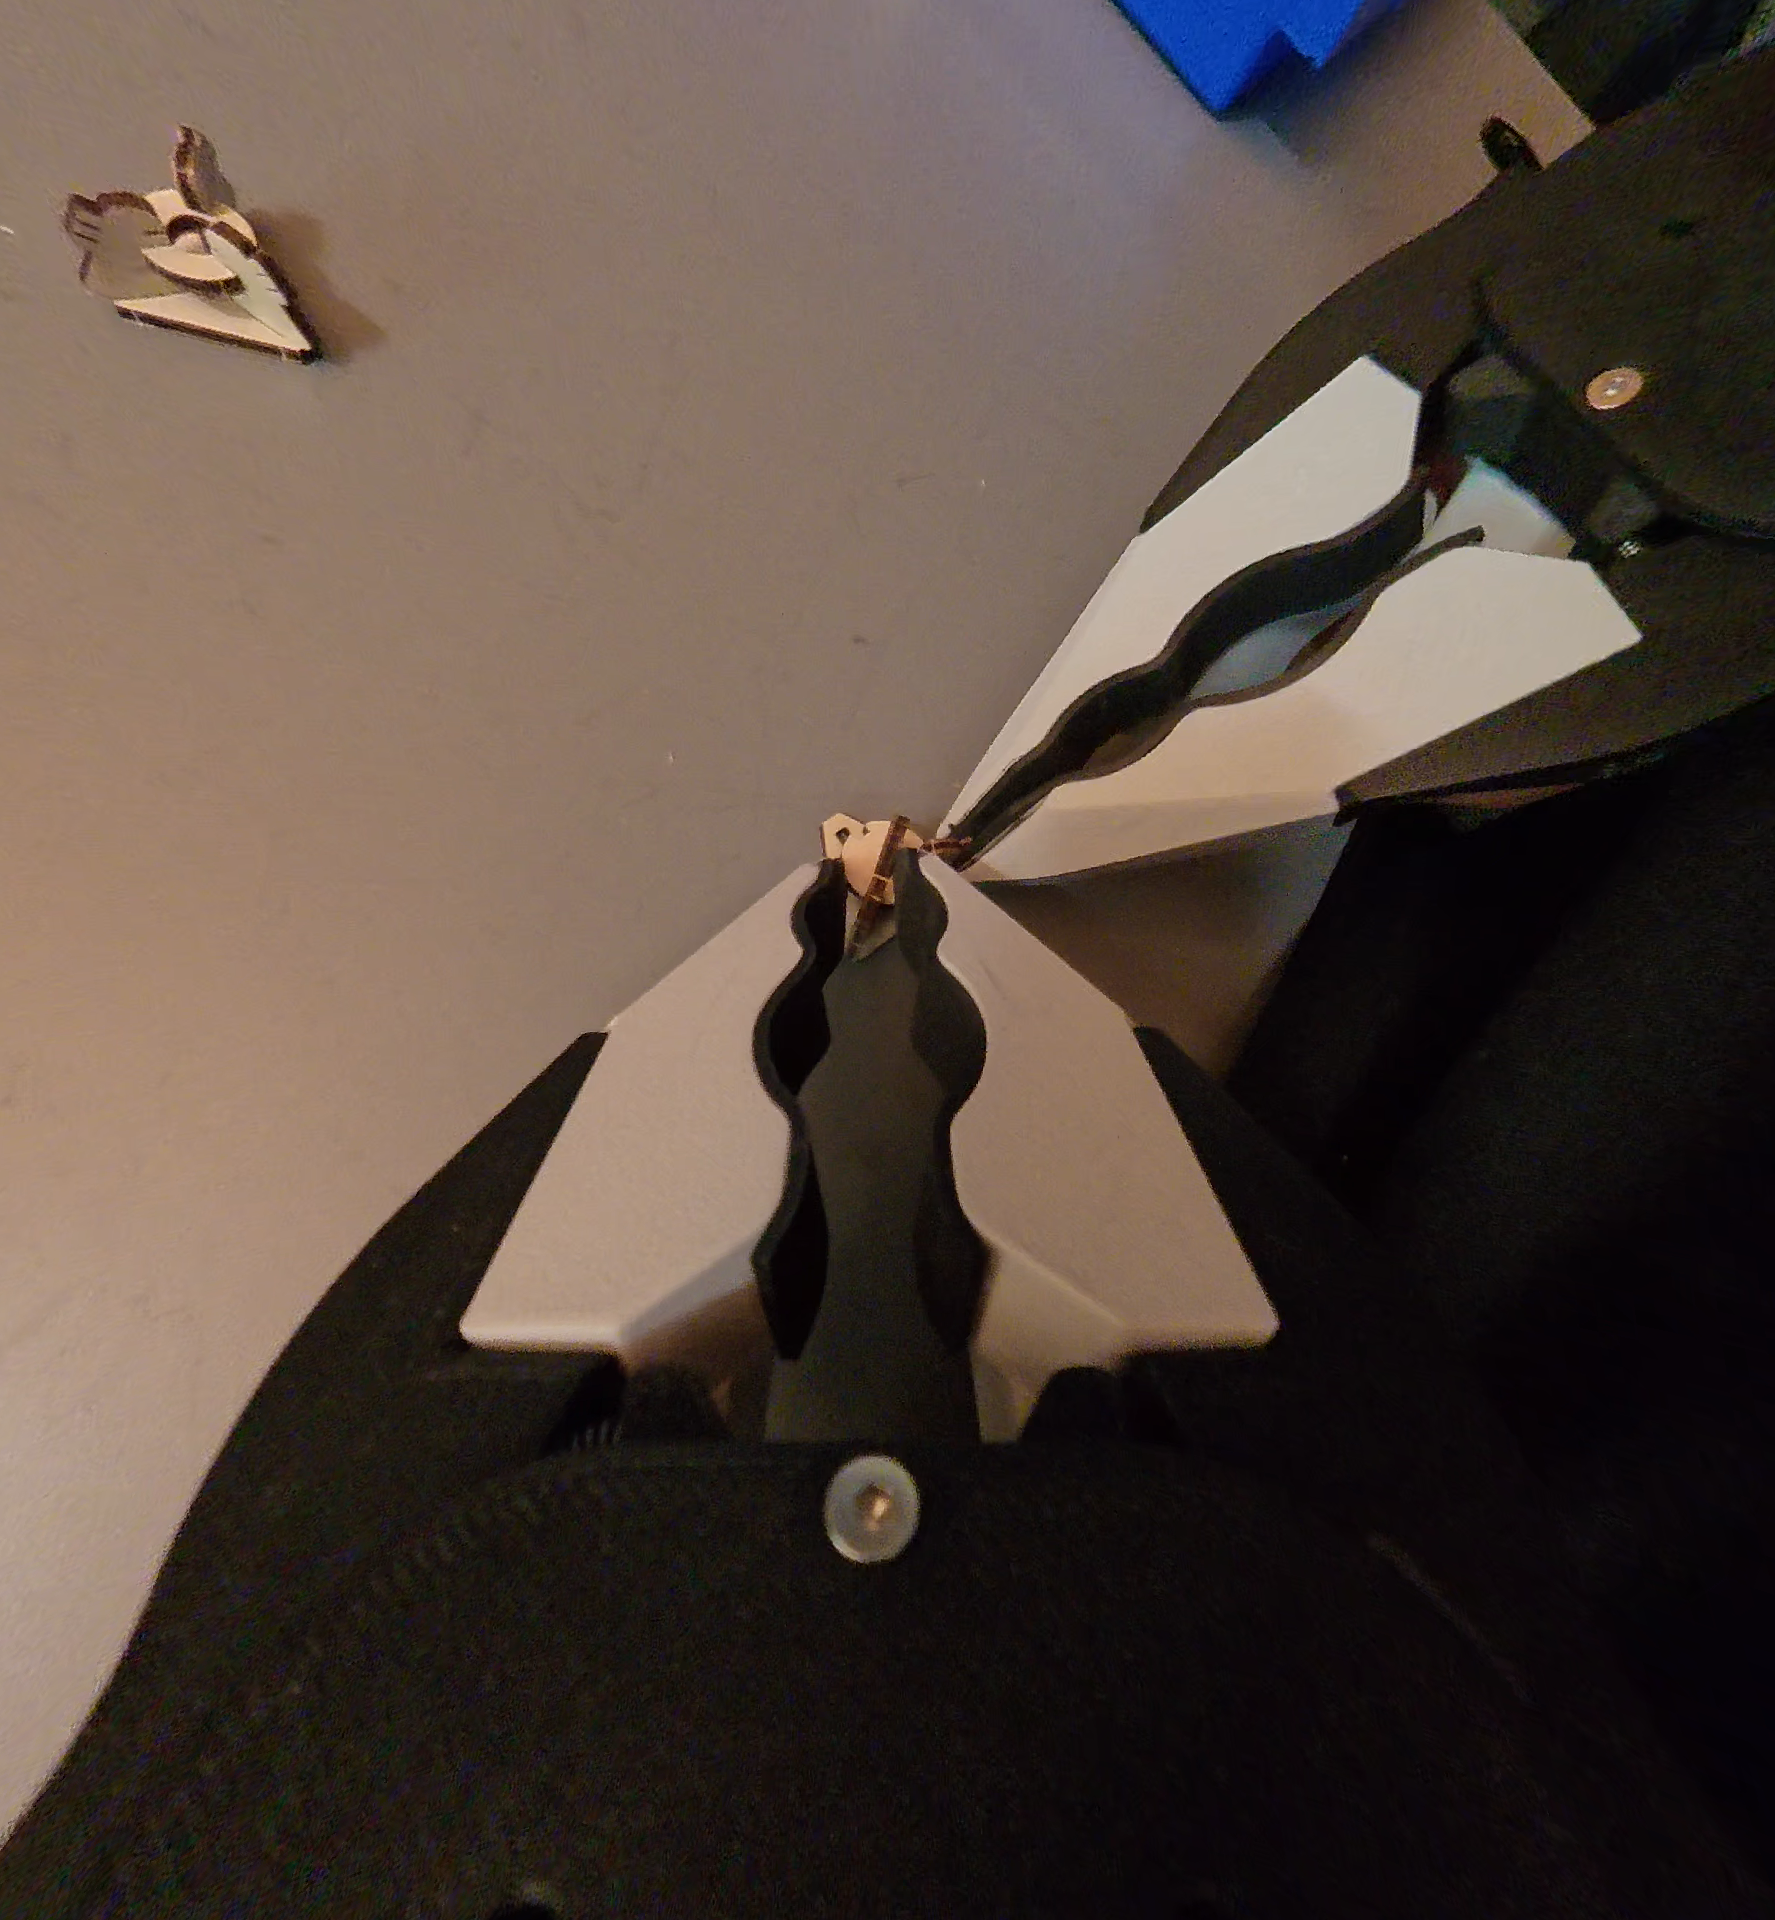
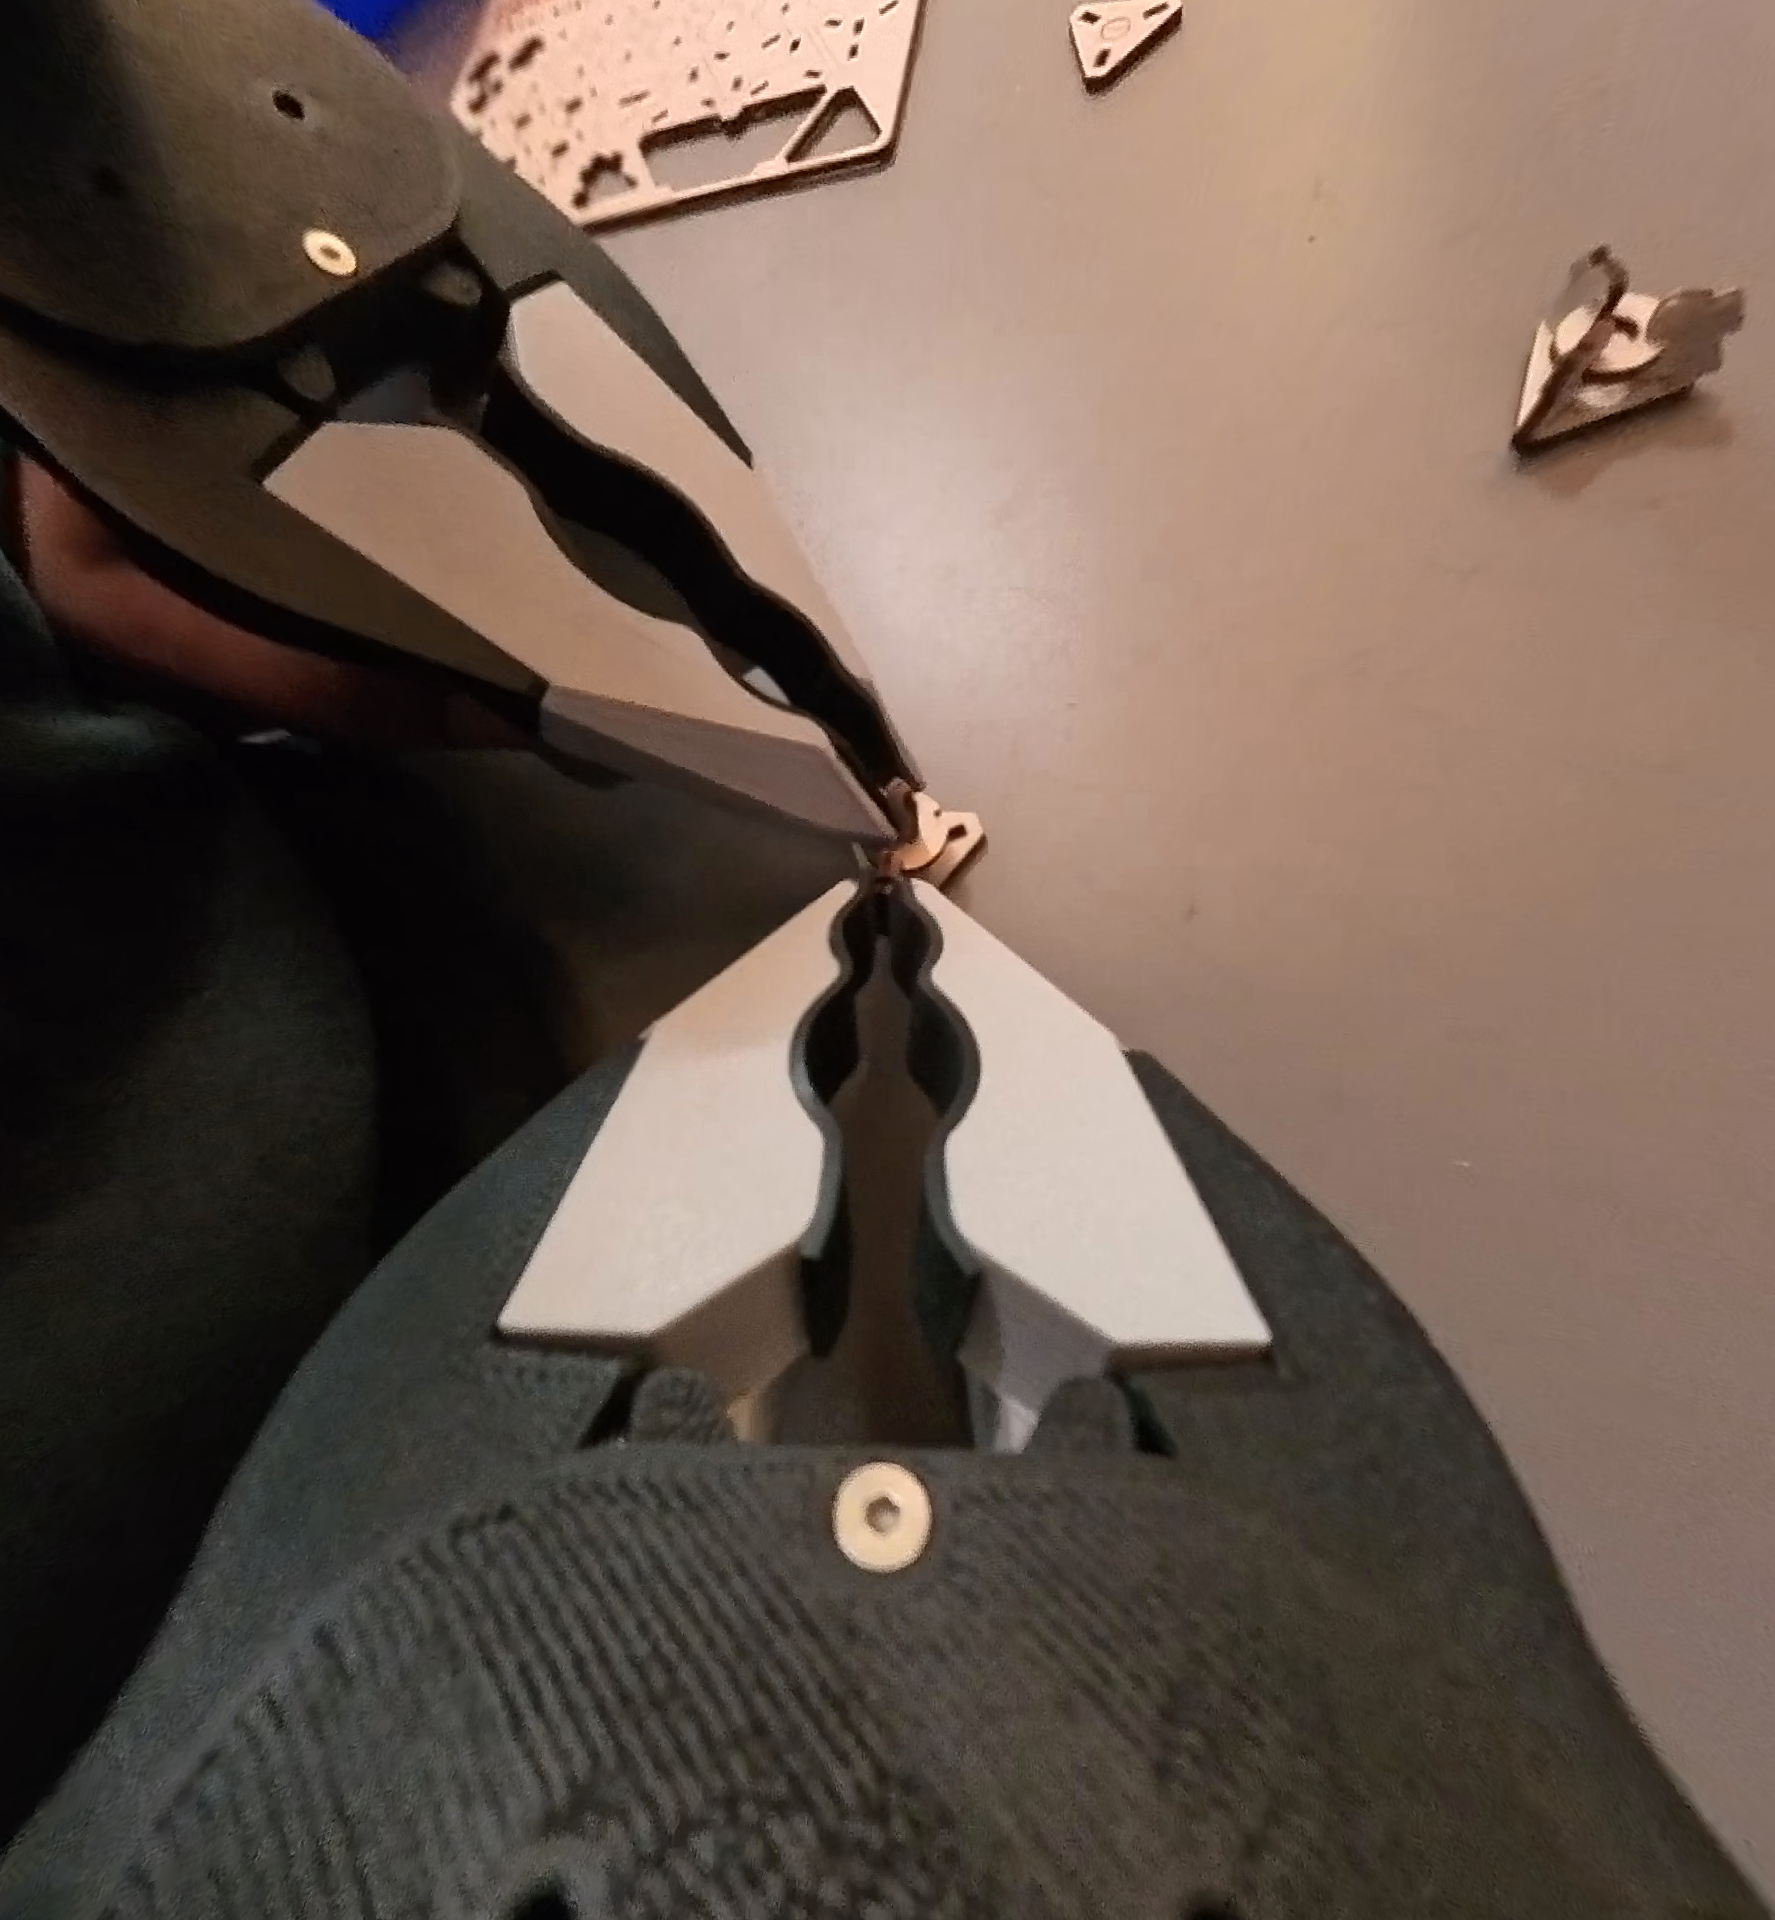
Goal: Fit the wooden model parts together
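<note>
Mid-frame: left gripper (image 1: 867, 883) clenched on small wooden assembly (image 1: 862, 857), braced above grey table (image 1: 550, 623); right gripper (image 2: 883, 894) pinched, perhaps on thin wooden sliver (image 1: 950, 831), tip-to-tip for fitting.

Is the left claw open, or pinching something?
Pinching. The left claw has its tips closed on a small pale laser-cut wooden piece, held above the grey table.

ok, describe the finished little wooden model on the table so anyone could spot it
On the grey table, look well away from both grippers, to the far right in the right wrist view. The wooden model is arrowhead-shaped with slotted upright parts, unlike the flat triangular piece and cut-out sheet.
</note>
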Demonstrator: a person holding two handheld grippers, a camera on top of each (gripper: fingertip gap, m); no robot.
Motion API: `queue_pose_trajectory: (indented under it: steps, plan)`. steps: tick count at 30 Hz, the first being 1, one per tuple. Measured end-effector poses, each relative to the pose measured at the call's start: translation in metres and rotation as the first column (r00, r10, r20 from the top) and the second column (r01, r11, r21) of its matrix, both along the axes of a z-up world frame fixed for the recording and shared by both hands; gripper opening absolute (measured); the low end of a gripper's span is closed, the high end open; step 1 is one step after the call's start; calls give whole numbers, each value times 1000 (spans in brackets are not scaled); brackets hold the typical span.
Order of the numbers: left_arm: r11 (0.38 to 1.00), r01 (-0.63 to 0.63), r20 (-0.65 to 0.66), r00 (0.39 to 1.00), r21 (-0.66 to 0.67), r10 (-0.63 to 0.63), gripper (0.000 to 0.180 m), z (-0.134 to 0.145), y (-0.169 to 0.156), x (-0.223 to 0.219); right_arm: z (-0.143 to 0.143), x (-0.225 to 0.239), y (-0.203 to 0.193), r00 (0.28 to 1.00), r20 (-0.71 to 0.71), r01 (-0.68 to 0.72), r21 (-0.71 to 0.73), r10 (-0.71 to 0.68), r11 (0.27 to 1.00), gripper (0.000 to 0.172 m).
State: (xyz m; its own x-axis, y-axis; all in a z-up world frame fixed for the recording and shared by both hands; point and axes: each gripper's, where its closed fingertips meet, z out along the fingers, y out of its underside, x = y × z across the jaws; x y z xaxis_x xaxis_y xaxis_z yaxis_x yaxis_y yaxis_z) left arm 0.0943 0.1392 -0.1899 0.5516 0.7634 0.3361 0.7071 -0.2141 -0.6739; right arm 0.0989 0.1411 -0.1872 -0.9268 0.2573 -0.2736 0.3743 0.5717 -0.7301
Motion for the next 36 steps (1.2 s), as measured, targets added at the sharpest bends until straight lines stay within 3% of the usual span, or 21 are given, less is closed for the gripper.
queue_pose_trajectory:
  steps: [12,18,23,36]
  plan:
    - [999,0,-26,1000,-33,0,11,0,-5,-2,1,-3,-4,984,-172,43,7,-41,999,2]
    - [999,-2,-25,1000,-35,1,10,0,-5,-1,5,-1,-1,990,-119,70,-55,-76,996,12]
    - [1000,1,-7,1000,-16,-1,10,0,-5,0,1,-1,-1,993,-100,62,-34,-65,998,2]
    - [999,31,55,998,-39,-28,12,-1,-5,2,-1,1,-1,991,-119,-49,54,55,997,0]
